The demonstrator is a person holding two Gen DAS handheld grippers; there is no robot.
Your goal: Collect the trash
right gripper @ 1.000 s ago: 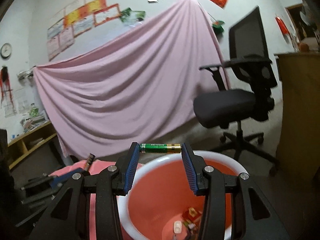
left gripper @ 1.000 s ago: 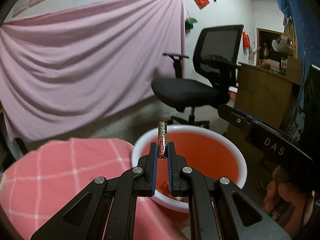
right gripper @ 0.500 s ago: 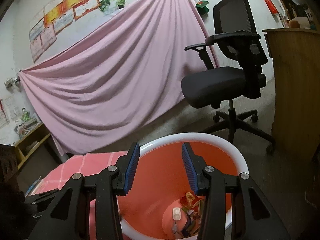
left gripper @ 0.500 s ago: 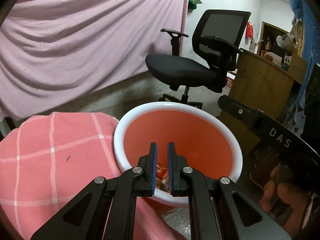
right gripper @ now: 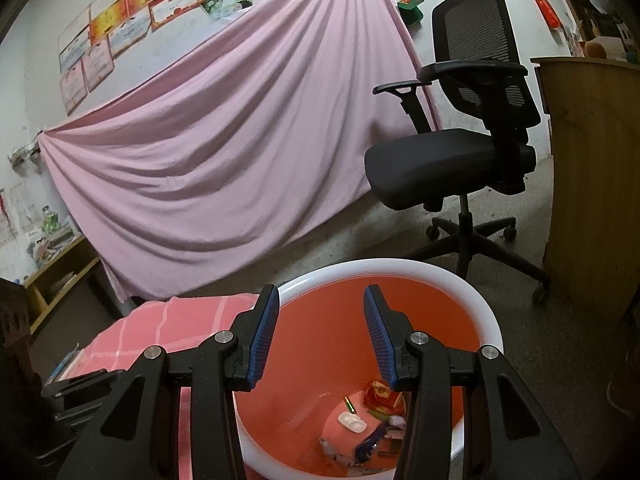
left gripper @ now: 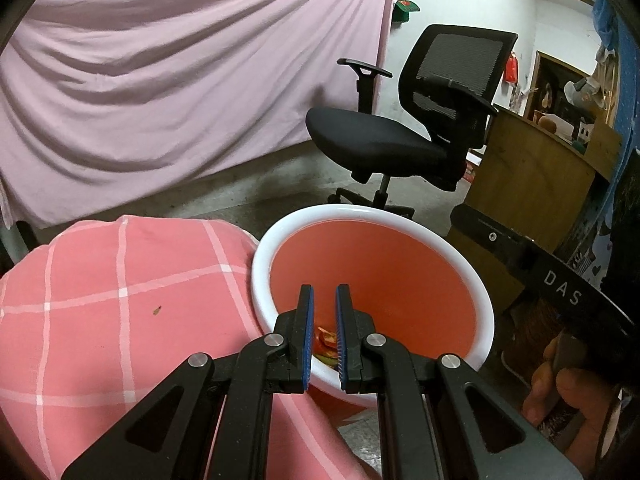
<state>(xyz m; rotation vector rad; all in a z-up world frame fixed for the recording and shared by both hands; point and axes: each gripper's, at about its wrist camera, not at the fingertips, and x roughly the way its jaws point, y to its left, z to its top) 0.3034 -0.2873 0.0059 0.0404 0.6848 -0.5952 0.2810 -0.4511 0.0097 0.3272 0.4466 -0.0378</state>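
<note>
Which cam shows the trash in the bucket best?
Right wrist. It looks down into the bucket, showing the trash pile on the bottom. Left wrist shows only a scrap of it between the left gripper fingers.

A home office; office chair (right gripper: 452, 152), wooden desk (right gripper: 592, 184), certificates (right gripper: 120, 44) on the wall.
</note>
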